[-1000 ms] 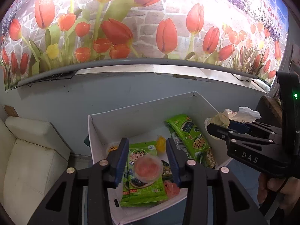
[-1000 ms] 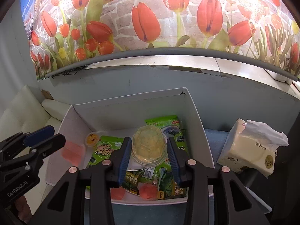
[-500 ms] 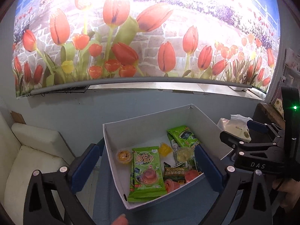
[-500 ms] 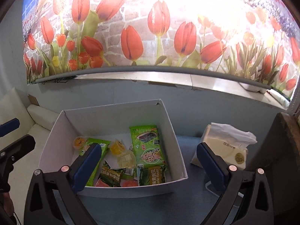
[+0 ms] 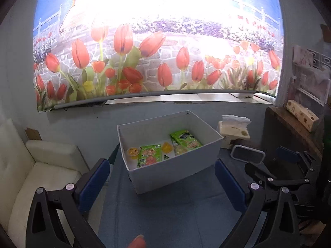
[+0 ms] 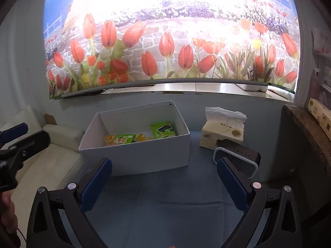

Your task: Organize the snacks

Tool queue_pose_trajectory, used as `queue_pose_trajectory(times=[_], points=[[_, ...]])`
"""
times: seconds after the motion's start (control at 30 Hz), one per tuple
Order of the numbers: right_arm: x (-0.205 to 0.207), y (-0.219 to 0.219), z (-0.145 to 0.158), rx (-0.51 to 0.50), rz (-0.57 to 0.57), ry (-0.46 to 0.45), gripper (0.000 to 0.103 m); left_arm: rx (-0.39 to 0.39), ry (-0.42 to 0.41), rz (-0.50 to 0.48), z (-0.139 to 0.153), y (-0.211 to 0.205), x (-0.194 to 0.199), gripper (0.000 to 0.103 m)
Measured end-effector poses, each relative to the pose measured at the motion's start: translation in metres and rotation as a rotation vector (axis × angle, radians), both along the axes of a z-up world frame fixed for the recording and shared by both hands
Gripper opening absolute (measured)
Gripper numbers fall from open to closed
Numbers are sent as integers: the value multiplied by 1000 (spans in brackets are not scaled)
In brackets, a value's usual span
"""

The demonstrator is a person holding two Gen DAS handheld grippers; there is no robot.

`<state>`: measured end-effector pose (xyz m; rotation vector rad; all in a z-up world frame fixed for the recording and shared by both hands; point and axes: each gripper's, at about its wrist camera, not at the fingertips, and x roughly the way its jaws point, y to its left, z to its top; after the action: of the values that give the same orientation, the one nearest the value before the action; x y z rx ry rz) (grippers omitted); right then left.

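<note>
Left hand-held gripper (image 5: 162, 185): spread wide, nothing between its blue pads, held back from the box above the blue bench (image 5: 165, 212).
Right hand-held gripper (image 6: 164, 185): likewise wide apart and empty, on the same near side of the box.
Box (image 5: 178, 171): white, open-topped, standing on the bench ahead of both grippers; its long axis runs roughly left to right across each view, a little skewed in the left wrist view.
Snacks: all those in view lie on the box floor: two green packets (image 5: 150, 154) (image 5: 186, 140), an orange jelly cup (image 5: 133, 152) at the left end, a yellow jelly cup (image 5: 167, 146) between the packets, and a reddish cup lying on the left packet.
Key relation: the snacks lie straight ahead and below the box rim, so any reach must go forward and over the near wall, then down. Neither gripper is clearly nearer.
Loose piece: a blurred reddish shape (image 5: 137, 242) at the bottom edge of the left wrist view; what it is cannot be told.
Off to the right: a tissue pack (image 6: 222, 133) and a dark white-rimmed device (image 6: 238, 155), well apart from the box.
Progress: judged nearly done, since no snack shows on the bench outside the box.
</note>
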<state>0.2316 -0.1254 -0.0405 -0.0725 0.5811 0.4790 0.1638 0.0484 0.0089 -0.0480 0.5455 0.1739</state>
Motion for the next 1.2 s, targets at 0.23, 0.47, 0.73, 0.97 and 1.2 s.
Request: queue_pose_trajectory(times=[0.23,0.47,0.73,0.97,1.2], points=[[-97,-40,21,-20,92,-53,103,-75,9,-42,2,-29,-69,103],[-130,-73,24,17,57,-40,103,-96,15,-65,6,-47,-106,103],[-136,-79,25,32,34,-41,103,-107,13,-58,11,-44,-114,103],[-141,-78,27,24,36,-60,103,-97,20,-56,11,-44,-114,103],[-144,-76,26,30,42,-55,103,-85,27,-54,10,-46,-113,103]])
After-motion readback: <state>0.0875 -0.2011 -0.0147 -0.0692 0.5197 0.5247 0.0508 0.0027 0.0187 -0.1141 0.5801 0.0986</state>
